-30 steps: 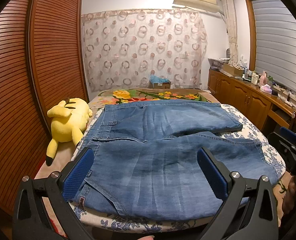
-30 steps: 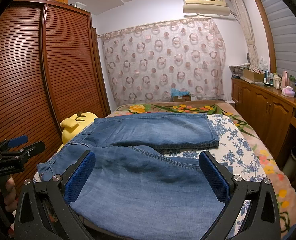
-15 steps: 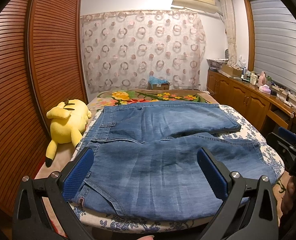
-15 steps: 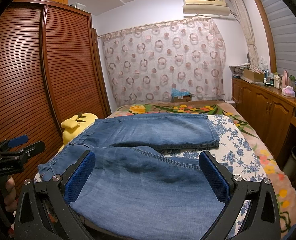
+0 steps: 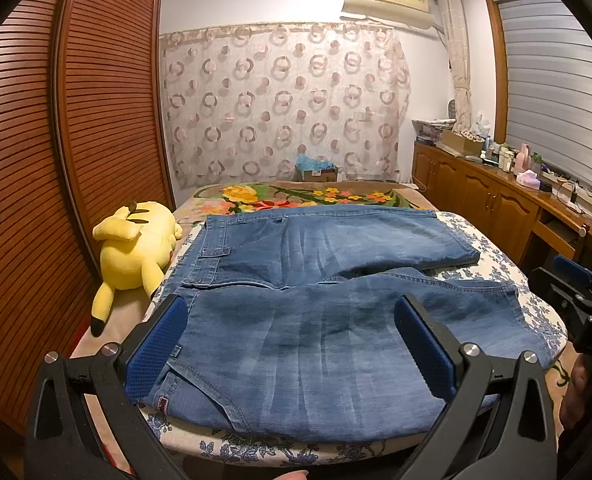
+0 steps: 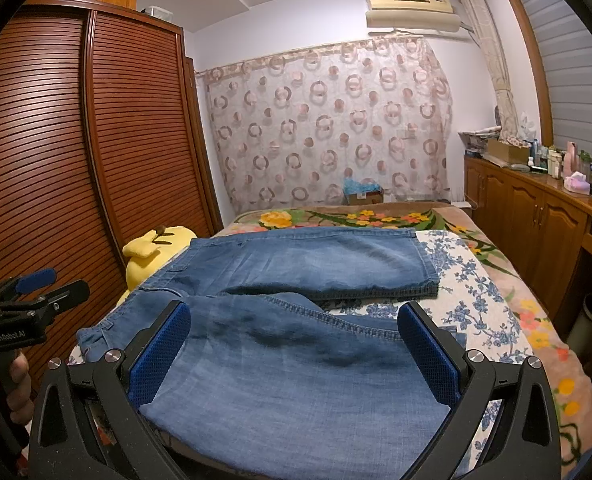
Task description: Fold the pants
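Observation:
Blue denim pants [image 5: 315, 320] lie spread flat on the bed, waistband to the left, both legs running right; the near leg [image 6: 296, 368] overlaps the bed's front edge and the far leg [image 6: 315, 260] lies behind it. My left gripper [image 5: 290, 344] hovers open above the waist end of the near leg, nothing between its blue pads. My right gripper [image 6: 294, 350] hangs open over the near leg toward its hem, also holding nothing. Each gripper shows in the other's view: the right gripper [image 5: 575, 284] at the right edge, the left gripper [image 6: 36, 292] at the left edge.
A yellow plush toy [image 5: 136, 248] lies at the bed's left side beside the slatted wooden wardrobe [image 5: 56, 160]. The bed [image 6: 495, 312] carries floral covers. A wooden cabinet [image 5: 495, 200] with bottles runs along the right wall. A cardboard box [image 5: 319, 174] sits beyond the bed.
The left wrist view has drifted slightly, shifting the pants a little to the left. Both grippers stay open and the pants have not moved.

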Available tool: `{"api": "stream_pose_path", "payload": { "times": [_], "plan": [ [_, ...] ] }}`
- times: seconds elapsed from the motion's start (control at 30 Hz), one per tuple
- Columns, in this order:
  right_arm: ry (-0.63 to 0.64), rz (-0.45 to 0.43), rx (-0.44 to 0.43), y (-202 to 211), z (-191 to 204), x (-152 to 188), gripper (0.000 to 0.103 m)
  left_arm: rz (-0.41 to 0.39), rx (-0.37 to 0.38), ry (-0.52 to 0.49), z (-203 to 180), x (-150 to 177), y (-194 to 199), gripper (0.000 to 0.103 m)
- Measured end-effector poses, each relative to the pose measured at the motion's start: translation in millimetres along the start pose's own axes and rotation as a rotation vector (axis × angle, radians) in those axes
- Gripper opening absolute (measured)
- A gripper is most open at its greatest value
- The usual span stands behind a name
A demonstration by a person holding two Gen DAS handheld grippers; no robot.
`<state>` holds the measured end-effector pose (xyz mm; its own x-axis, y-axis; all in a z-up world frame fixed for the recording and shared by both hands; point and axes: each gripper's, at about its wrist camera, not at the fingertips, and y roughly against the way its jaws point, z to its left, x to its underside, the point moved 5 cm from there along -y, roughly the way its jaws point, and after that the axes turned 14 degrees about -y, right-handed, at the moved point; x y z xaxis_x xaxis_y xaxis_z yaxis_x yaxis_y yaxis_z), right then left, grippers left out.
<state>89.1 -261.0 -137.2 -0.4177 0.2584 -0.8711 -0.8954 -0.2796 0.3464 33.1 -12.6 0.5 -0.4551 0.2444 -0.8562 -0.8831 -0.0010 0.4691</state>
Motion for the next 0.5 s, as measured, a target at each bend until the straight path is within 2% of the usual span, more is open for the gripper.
{"api": "stream_pose_path", "payload": {
  "times": [0.5],
  "plan": [
    [0.001, 0.005, -0.004, -3.2, -0.3, -1.2, 0.103, 0.003, -0.005, 0.010, -3.2, -3.6, 0.8, 0.103]
  ]
}}
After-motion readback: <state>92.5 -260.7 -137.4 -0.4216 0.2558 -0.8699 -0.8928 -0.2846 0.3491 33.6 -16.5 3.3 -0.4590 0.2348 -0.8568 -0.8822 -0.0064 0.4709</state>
